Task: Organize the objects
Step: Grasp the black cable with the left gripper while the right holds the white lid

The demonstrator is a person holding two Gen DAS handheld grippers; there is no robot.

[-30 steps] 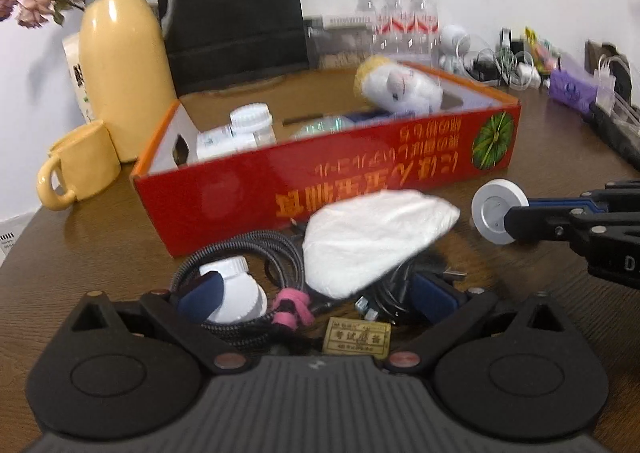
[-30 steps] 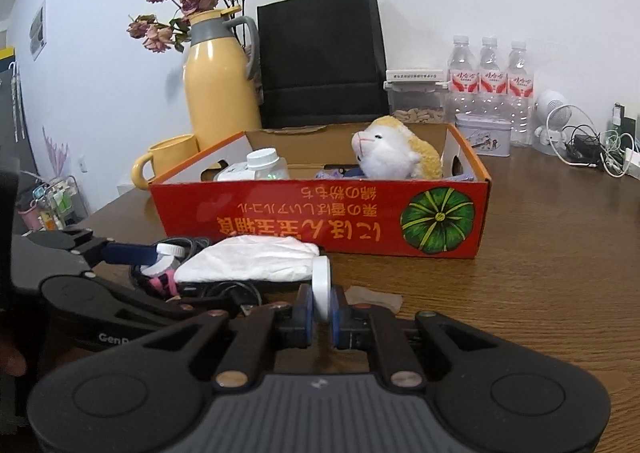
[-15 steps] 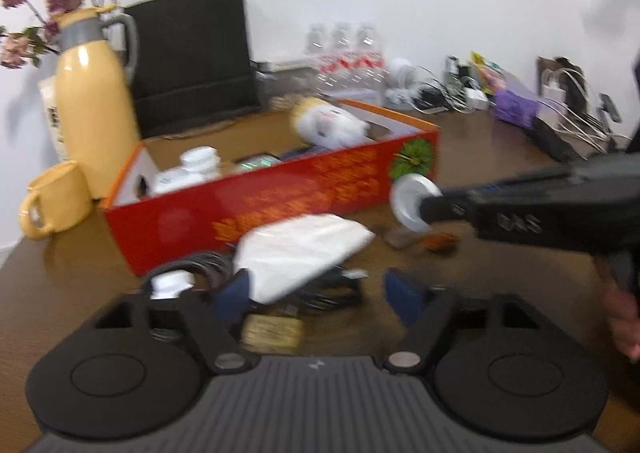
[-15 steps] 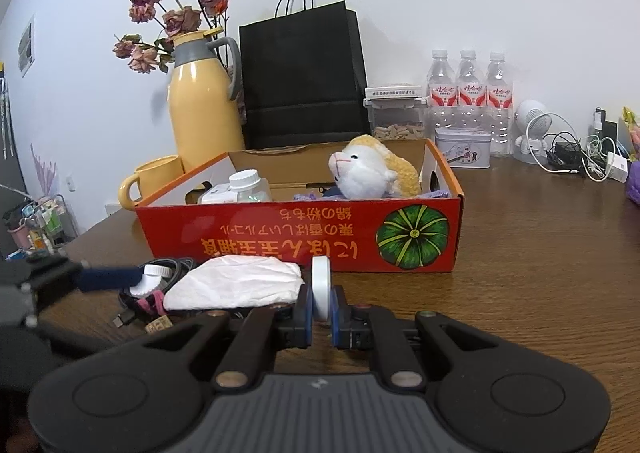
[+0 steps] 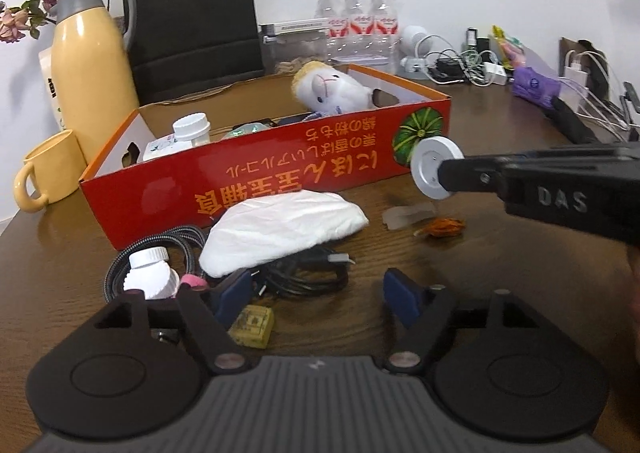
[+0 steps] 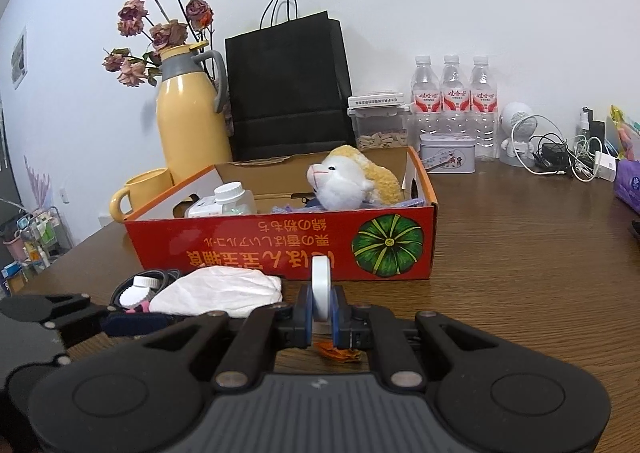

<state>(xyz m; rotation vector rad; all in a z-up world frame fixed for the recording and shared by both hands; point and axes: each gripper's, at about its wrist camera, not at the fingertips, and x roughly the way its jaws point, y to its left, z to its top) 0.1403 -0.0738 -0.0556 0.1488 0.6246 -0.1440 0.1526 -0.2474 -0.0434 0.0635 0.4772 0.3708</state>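
A red cardboard box (image 5: 256, 173) (image 6: 280, 245) stands on the wooden table and holds a plush sheep (image 5: 332, 91) (image 6: 352, 181) and a white bottle (image 5: 192, 131) (image 6: 230, 197). My right gripper (image 6: 321, 311) is shut on a white and silver disc (image 6: 321, 285) (image 5: 434, 167), held above the table in front of the box's right end. My left gripper (image 5: 318, 293) is open and empty, near a white cloth (image 5: 280, 229) (image 6: 220, 291), black cables (image 5: 304, 273), a small white bottle (image 5: 150, 273) and a yellow tag (image 5: 252, 325).
A yellow thermos (image 6: 192, 117), a yellow mug (image 5: 48, 173), a black paper bag (image 6: 288, 85) and water bottles (image 6: 452, 105) stand behind the box. Chargers and wires (image 5: 472, 65) crowd the far right. An orange scrap (image 5: 442, 229) and a clear wrapper (image 5: 406, 213) lie on the table.
My left gripper has pulled back from the cable pile and its jaws have opened wider. My right gripper has lifted the disc up and toward the box.
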